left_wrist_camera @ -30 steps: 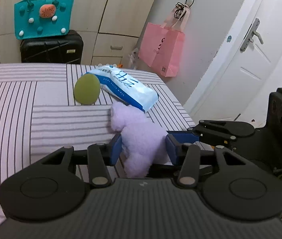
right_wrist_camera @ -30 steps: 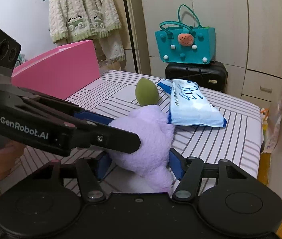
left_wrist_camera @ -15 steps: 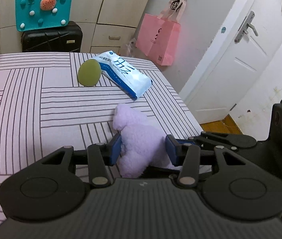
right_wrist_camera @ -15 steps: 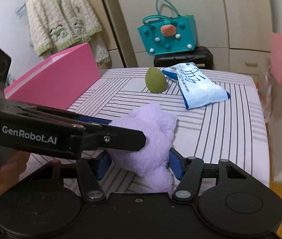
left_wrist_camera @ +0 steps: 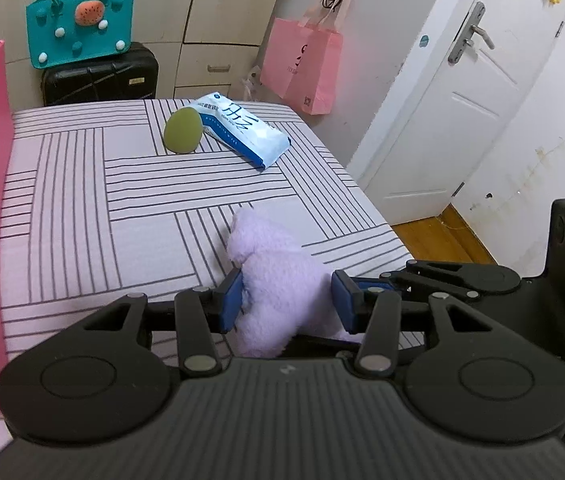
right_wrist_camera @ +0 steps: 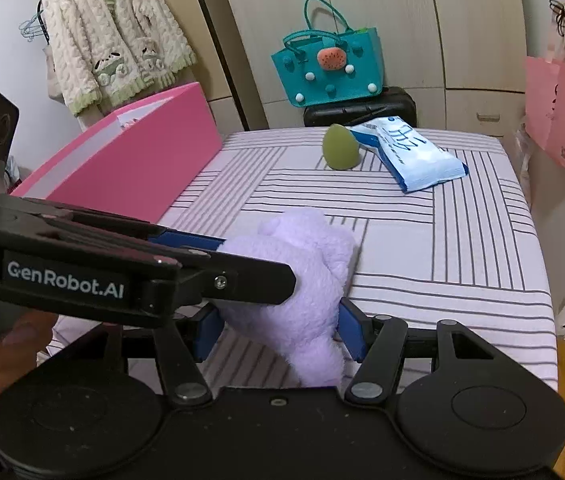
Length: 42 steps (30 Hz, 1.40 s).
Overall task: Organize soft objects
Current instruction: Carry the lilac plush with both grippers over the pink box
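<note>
A striped table (left_wrist_camera: pixel 82 208) carries the scene, an open pink storage box (right_wrist_camera: pixel 130 168) standing along its left edge. Both grippers pinch one lilac plush toy (left_wrist_camera: pixel 278 280) above the near edge: the left gripper (left_wrist_camera: pixel 288 300) clamps its body from the box side, the right gripper (right_wrist_camera: pixel 278 330) squeezes its lower part. The box lies to the toy's left, nearer the left hand, so the carry likely runs that way. Near the far edge, well apart, a blue-and-white wipes pack (left_wrist_camera: pixel 242 132) touches a green egg-shaped sponge (left_wrist_camera: pixel 183 131).
</note>
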Tool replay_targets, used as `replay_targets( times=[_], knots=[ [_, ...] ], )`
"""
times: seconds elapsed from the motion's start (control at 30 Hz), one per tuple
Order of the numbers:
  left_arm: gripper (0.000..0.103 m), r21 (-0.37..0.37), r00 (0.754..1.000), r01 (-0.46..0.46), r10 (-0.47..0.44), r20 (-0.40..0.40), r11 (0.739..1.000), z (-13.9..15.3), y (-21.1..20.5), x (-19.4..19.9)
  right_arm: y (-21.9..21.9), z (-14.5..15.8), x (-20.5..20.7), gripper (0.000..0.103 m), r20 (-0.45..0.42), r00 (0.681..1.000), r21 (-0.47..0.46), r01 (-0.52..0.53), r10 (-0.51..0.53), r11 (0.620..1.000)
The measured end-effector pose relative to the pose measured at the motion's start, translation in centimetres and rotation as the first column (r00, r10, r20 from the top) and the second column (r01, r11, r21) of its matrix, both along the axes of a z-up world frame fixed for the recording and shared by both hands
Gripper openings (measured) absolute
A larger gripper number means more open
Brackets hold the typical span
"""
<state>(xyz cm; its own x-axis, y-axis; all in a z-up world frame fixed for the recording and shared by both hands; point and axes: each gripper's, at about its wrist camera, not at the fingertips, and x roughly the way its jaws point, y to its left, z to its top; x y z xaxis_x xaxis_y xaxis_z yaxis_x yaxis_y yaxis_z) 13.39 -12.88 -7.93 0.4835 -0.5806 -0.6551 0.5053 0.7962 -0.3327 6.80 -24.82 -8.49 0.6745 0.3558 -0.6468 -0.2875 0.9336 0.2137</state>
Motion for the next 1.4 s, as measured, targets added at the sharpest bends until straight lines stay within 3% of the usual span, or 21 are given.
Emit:
replay_targets(
  times=[0.33,0.43,0.83,1.07,1.23,1.4],
  knots=[
    [0.046,-0.042,0.999,0.026,-0.025,0.025,0.999,2.4,3.8,-3.7,3.7,2.7,-4.0,0.066,0.063,0.998,-0.078,-0.025,0.03,0.997],
    [0.046,-0.079,1.0,-0.007,0.008,0.019,0.997,3.3,5.5,-4.4,4.9,3.7,-4.7,0.066,0.091,0.994,-0.098,-0.05,0.059,0.994],
    [0.047,-0.088,0.99,-0.051,0.062,0.127,0.995,10.1,12.8,-5.9,11.5,10.5,-4.5,0.066,0.185,0.955,-0.17,-0.201,0.232,0.965],
    [0.048,-0.075,0.975,-0.118,0.13,0.182,0.99,12.5,16.5,-5.3,14.9,13.3,-1.7,0.066,0.179,0.931,-0.148,-0.294,0.318,0.944],
    [0.049,-0.072,0.972,-0.17,0.179,0.153,0.983,13.1,19.3,-2.8,17.6,13.8,1.4,0.066,0.147,0.922,-0.127,-0.342,0.358,0.931],
    [0.049,-0.069,0.967,-0.229,0.235,0.096,0.971,11.6,21.6,0.6,19.6,12.4,5.6,0.066,0.074,0.933,-0.037,-0.35,0.352,0.936]
  ],
)
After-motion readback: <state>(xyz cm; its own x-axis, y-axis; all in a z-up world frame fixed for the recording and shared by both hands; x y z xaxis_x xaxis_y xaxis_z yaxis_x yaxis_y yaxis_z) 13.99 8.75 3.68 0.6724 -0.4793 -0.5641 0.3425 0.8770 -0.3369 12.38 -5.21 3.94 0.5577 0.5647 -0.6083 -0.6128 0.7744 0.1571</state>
